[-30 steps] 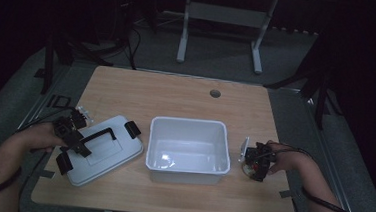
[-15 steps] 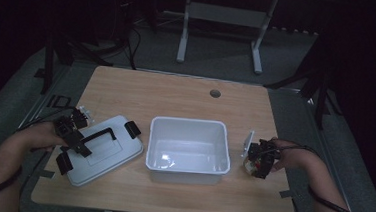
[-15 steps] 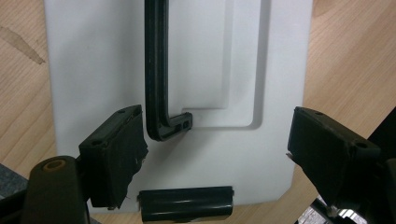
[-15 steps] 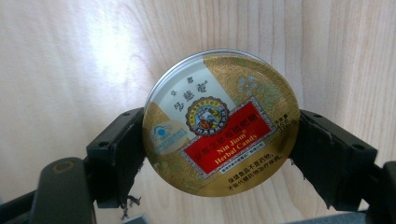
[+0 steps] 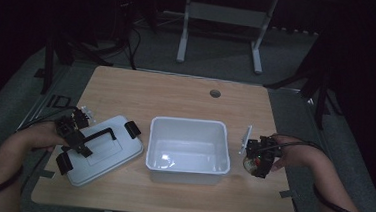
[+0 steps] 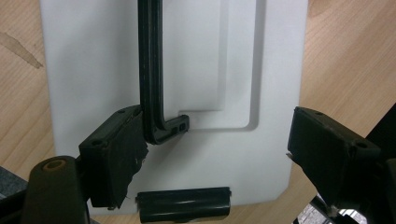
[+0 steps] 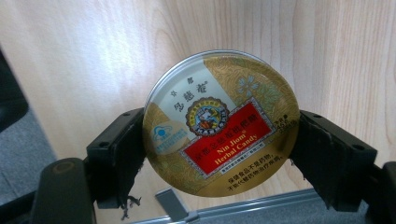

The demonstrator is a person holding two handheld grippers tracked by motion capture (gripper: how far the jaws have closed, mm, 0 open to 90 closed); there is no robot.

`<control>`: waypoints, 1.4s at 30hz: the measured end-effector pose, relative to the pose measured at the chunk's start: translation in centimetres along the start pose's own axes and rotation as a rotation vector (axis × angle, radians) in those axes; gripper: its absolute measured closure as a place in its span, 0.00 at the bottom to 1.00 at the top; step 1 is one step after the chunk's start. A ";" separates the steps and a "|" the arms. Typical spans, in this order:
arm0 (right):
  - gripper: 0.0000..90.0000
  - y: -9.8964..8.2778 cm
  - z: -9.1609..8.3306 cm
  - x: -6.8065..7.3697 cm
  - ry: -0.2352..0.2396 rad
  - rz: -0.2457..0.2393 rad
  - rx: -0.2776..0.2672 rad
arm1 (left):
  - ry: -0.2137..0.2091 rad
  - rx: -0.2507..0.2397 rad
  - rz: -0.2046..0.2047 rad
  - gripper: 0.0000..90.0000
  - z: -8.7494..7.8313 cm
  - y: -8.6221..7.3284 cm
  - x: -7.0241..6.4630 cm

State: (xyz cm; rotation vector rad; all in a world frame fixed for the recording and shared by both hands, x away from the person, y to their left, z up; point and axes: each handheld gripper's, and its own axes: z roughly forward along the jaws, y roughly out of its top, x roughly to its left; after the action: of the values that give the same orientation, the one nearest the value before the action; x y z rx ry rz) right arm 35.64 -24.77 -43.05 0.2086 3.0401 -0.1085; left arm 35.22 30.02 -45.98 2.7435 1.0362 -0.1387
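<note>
A white lid (image 5: 107, 153) with a black handle (image 5: 99, 135) and black end clips lies at the table's left. My left gripper (image 5: 76, 139) hovers over it, open. In the left gripper view the lid (image 6: 196, 65) spans the gap between the jaws, and the left jaw touches the bend of the handle (image 6: 152, 79). An open white bin (image 5: 190, 122) stands mid-table. To its right my right gripper (image 5: 256, 160) is shut on a round gold candy tin (image 5: 250, 164). The tin (image 7: 219, 123) has a red label and is squeezed at its rim above the wood.
A thin white piece (image 5: 247, 136) stands upright between the bin and my right gripper. A cable hole (image 5: 215, 93) sits near the table's far edge. Small pale bits (image 5: 84, 112) lie by the lid's far left corner. Dark stands and cables surround the table.
The right hand with the tin has drifted very slightly; the left gripper stays over the lid.
</note>
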 end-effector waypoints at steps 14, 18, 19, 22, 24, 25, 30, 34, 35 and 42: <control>0.23 2.2 -4.9 0.4 -0.010 0.016 -0.039 | 0.014 0.011 -0.003 0.20 -0.3 -0.2 0.0; 0.23 3.4 -5.9 0.7 -0.013 -0.007 -0.041 | 0.012 0.010 -0.002 0.20 -0.2 -0.2 0.0; 0.23 3.6 -6.0 0.8 -0.013 -0.008 -0.040 | 0.013 0.009 -0.002 0.20 -0.2 -0.2 0.0; 0.23 4.4 -6.6 0.9 -0.014 -0.021 -0.049 | 0.012 0.010 -0.002 0.20 -0.3 -0.3 0.1; 0.23 5.0 -6.9 0.9 -0.013 -0.024 -0.053 | 0.014 0.010 -0.005 0.20 -0.3 -0.3 0.1; 0.23 5.4 -7.1 0.9 -0.014 -0.025 -0.054 | 0.011 0.009 -0.005 0.20 -0.3 -0.4 0.0; 0.23 6.9 -7.9 1.1 -0.015 -0.052 -0.065 | 0.011 0.013 -0.004 0.20 -0.3 -0.5 0.1; 0.23 8.2 -8.1 1.3 -0.020 -0.079 -0.072 | 0.013 0.015 -0.005 0.20 -0.2 -0.5 0.2; 0.23 8.5 -8.1 1.3 -0.019 -0.087 -0.073 | 0.012 0.015 -0.006 0.20 -0.1 -0.5 0.2; 0.23 10.5 -7.5 1.4 -0.004 -0.122 -0.094 | 0.008 0.017 -0.007 0.20 -0.1 -0.7 0.2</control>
State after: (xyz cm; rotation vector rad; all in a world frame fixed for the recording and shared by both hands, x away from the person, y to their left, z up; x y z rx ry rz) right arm 35.06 -13.59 -36.46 0.0150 3.0433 0.0261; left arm 34.93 30.67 -46.03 2.7580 1.0517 -0.1386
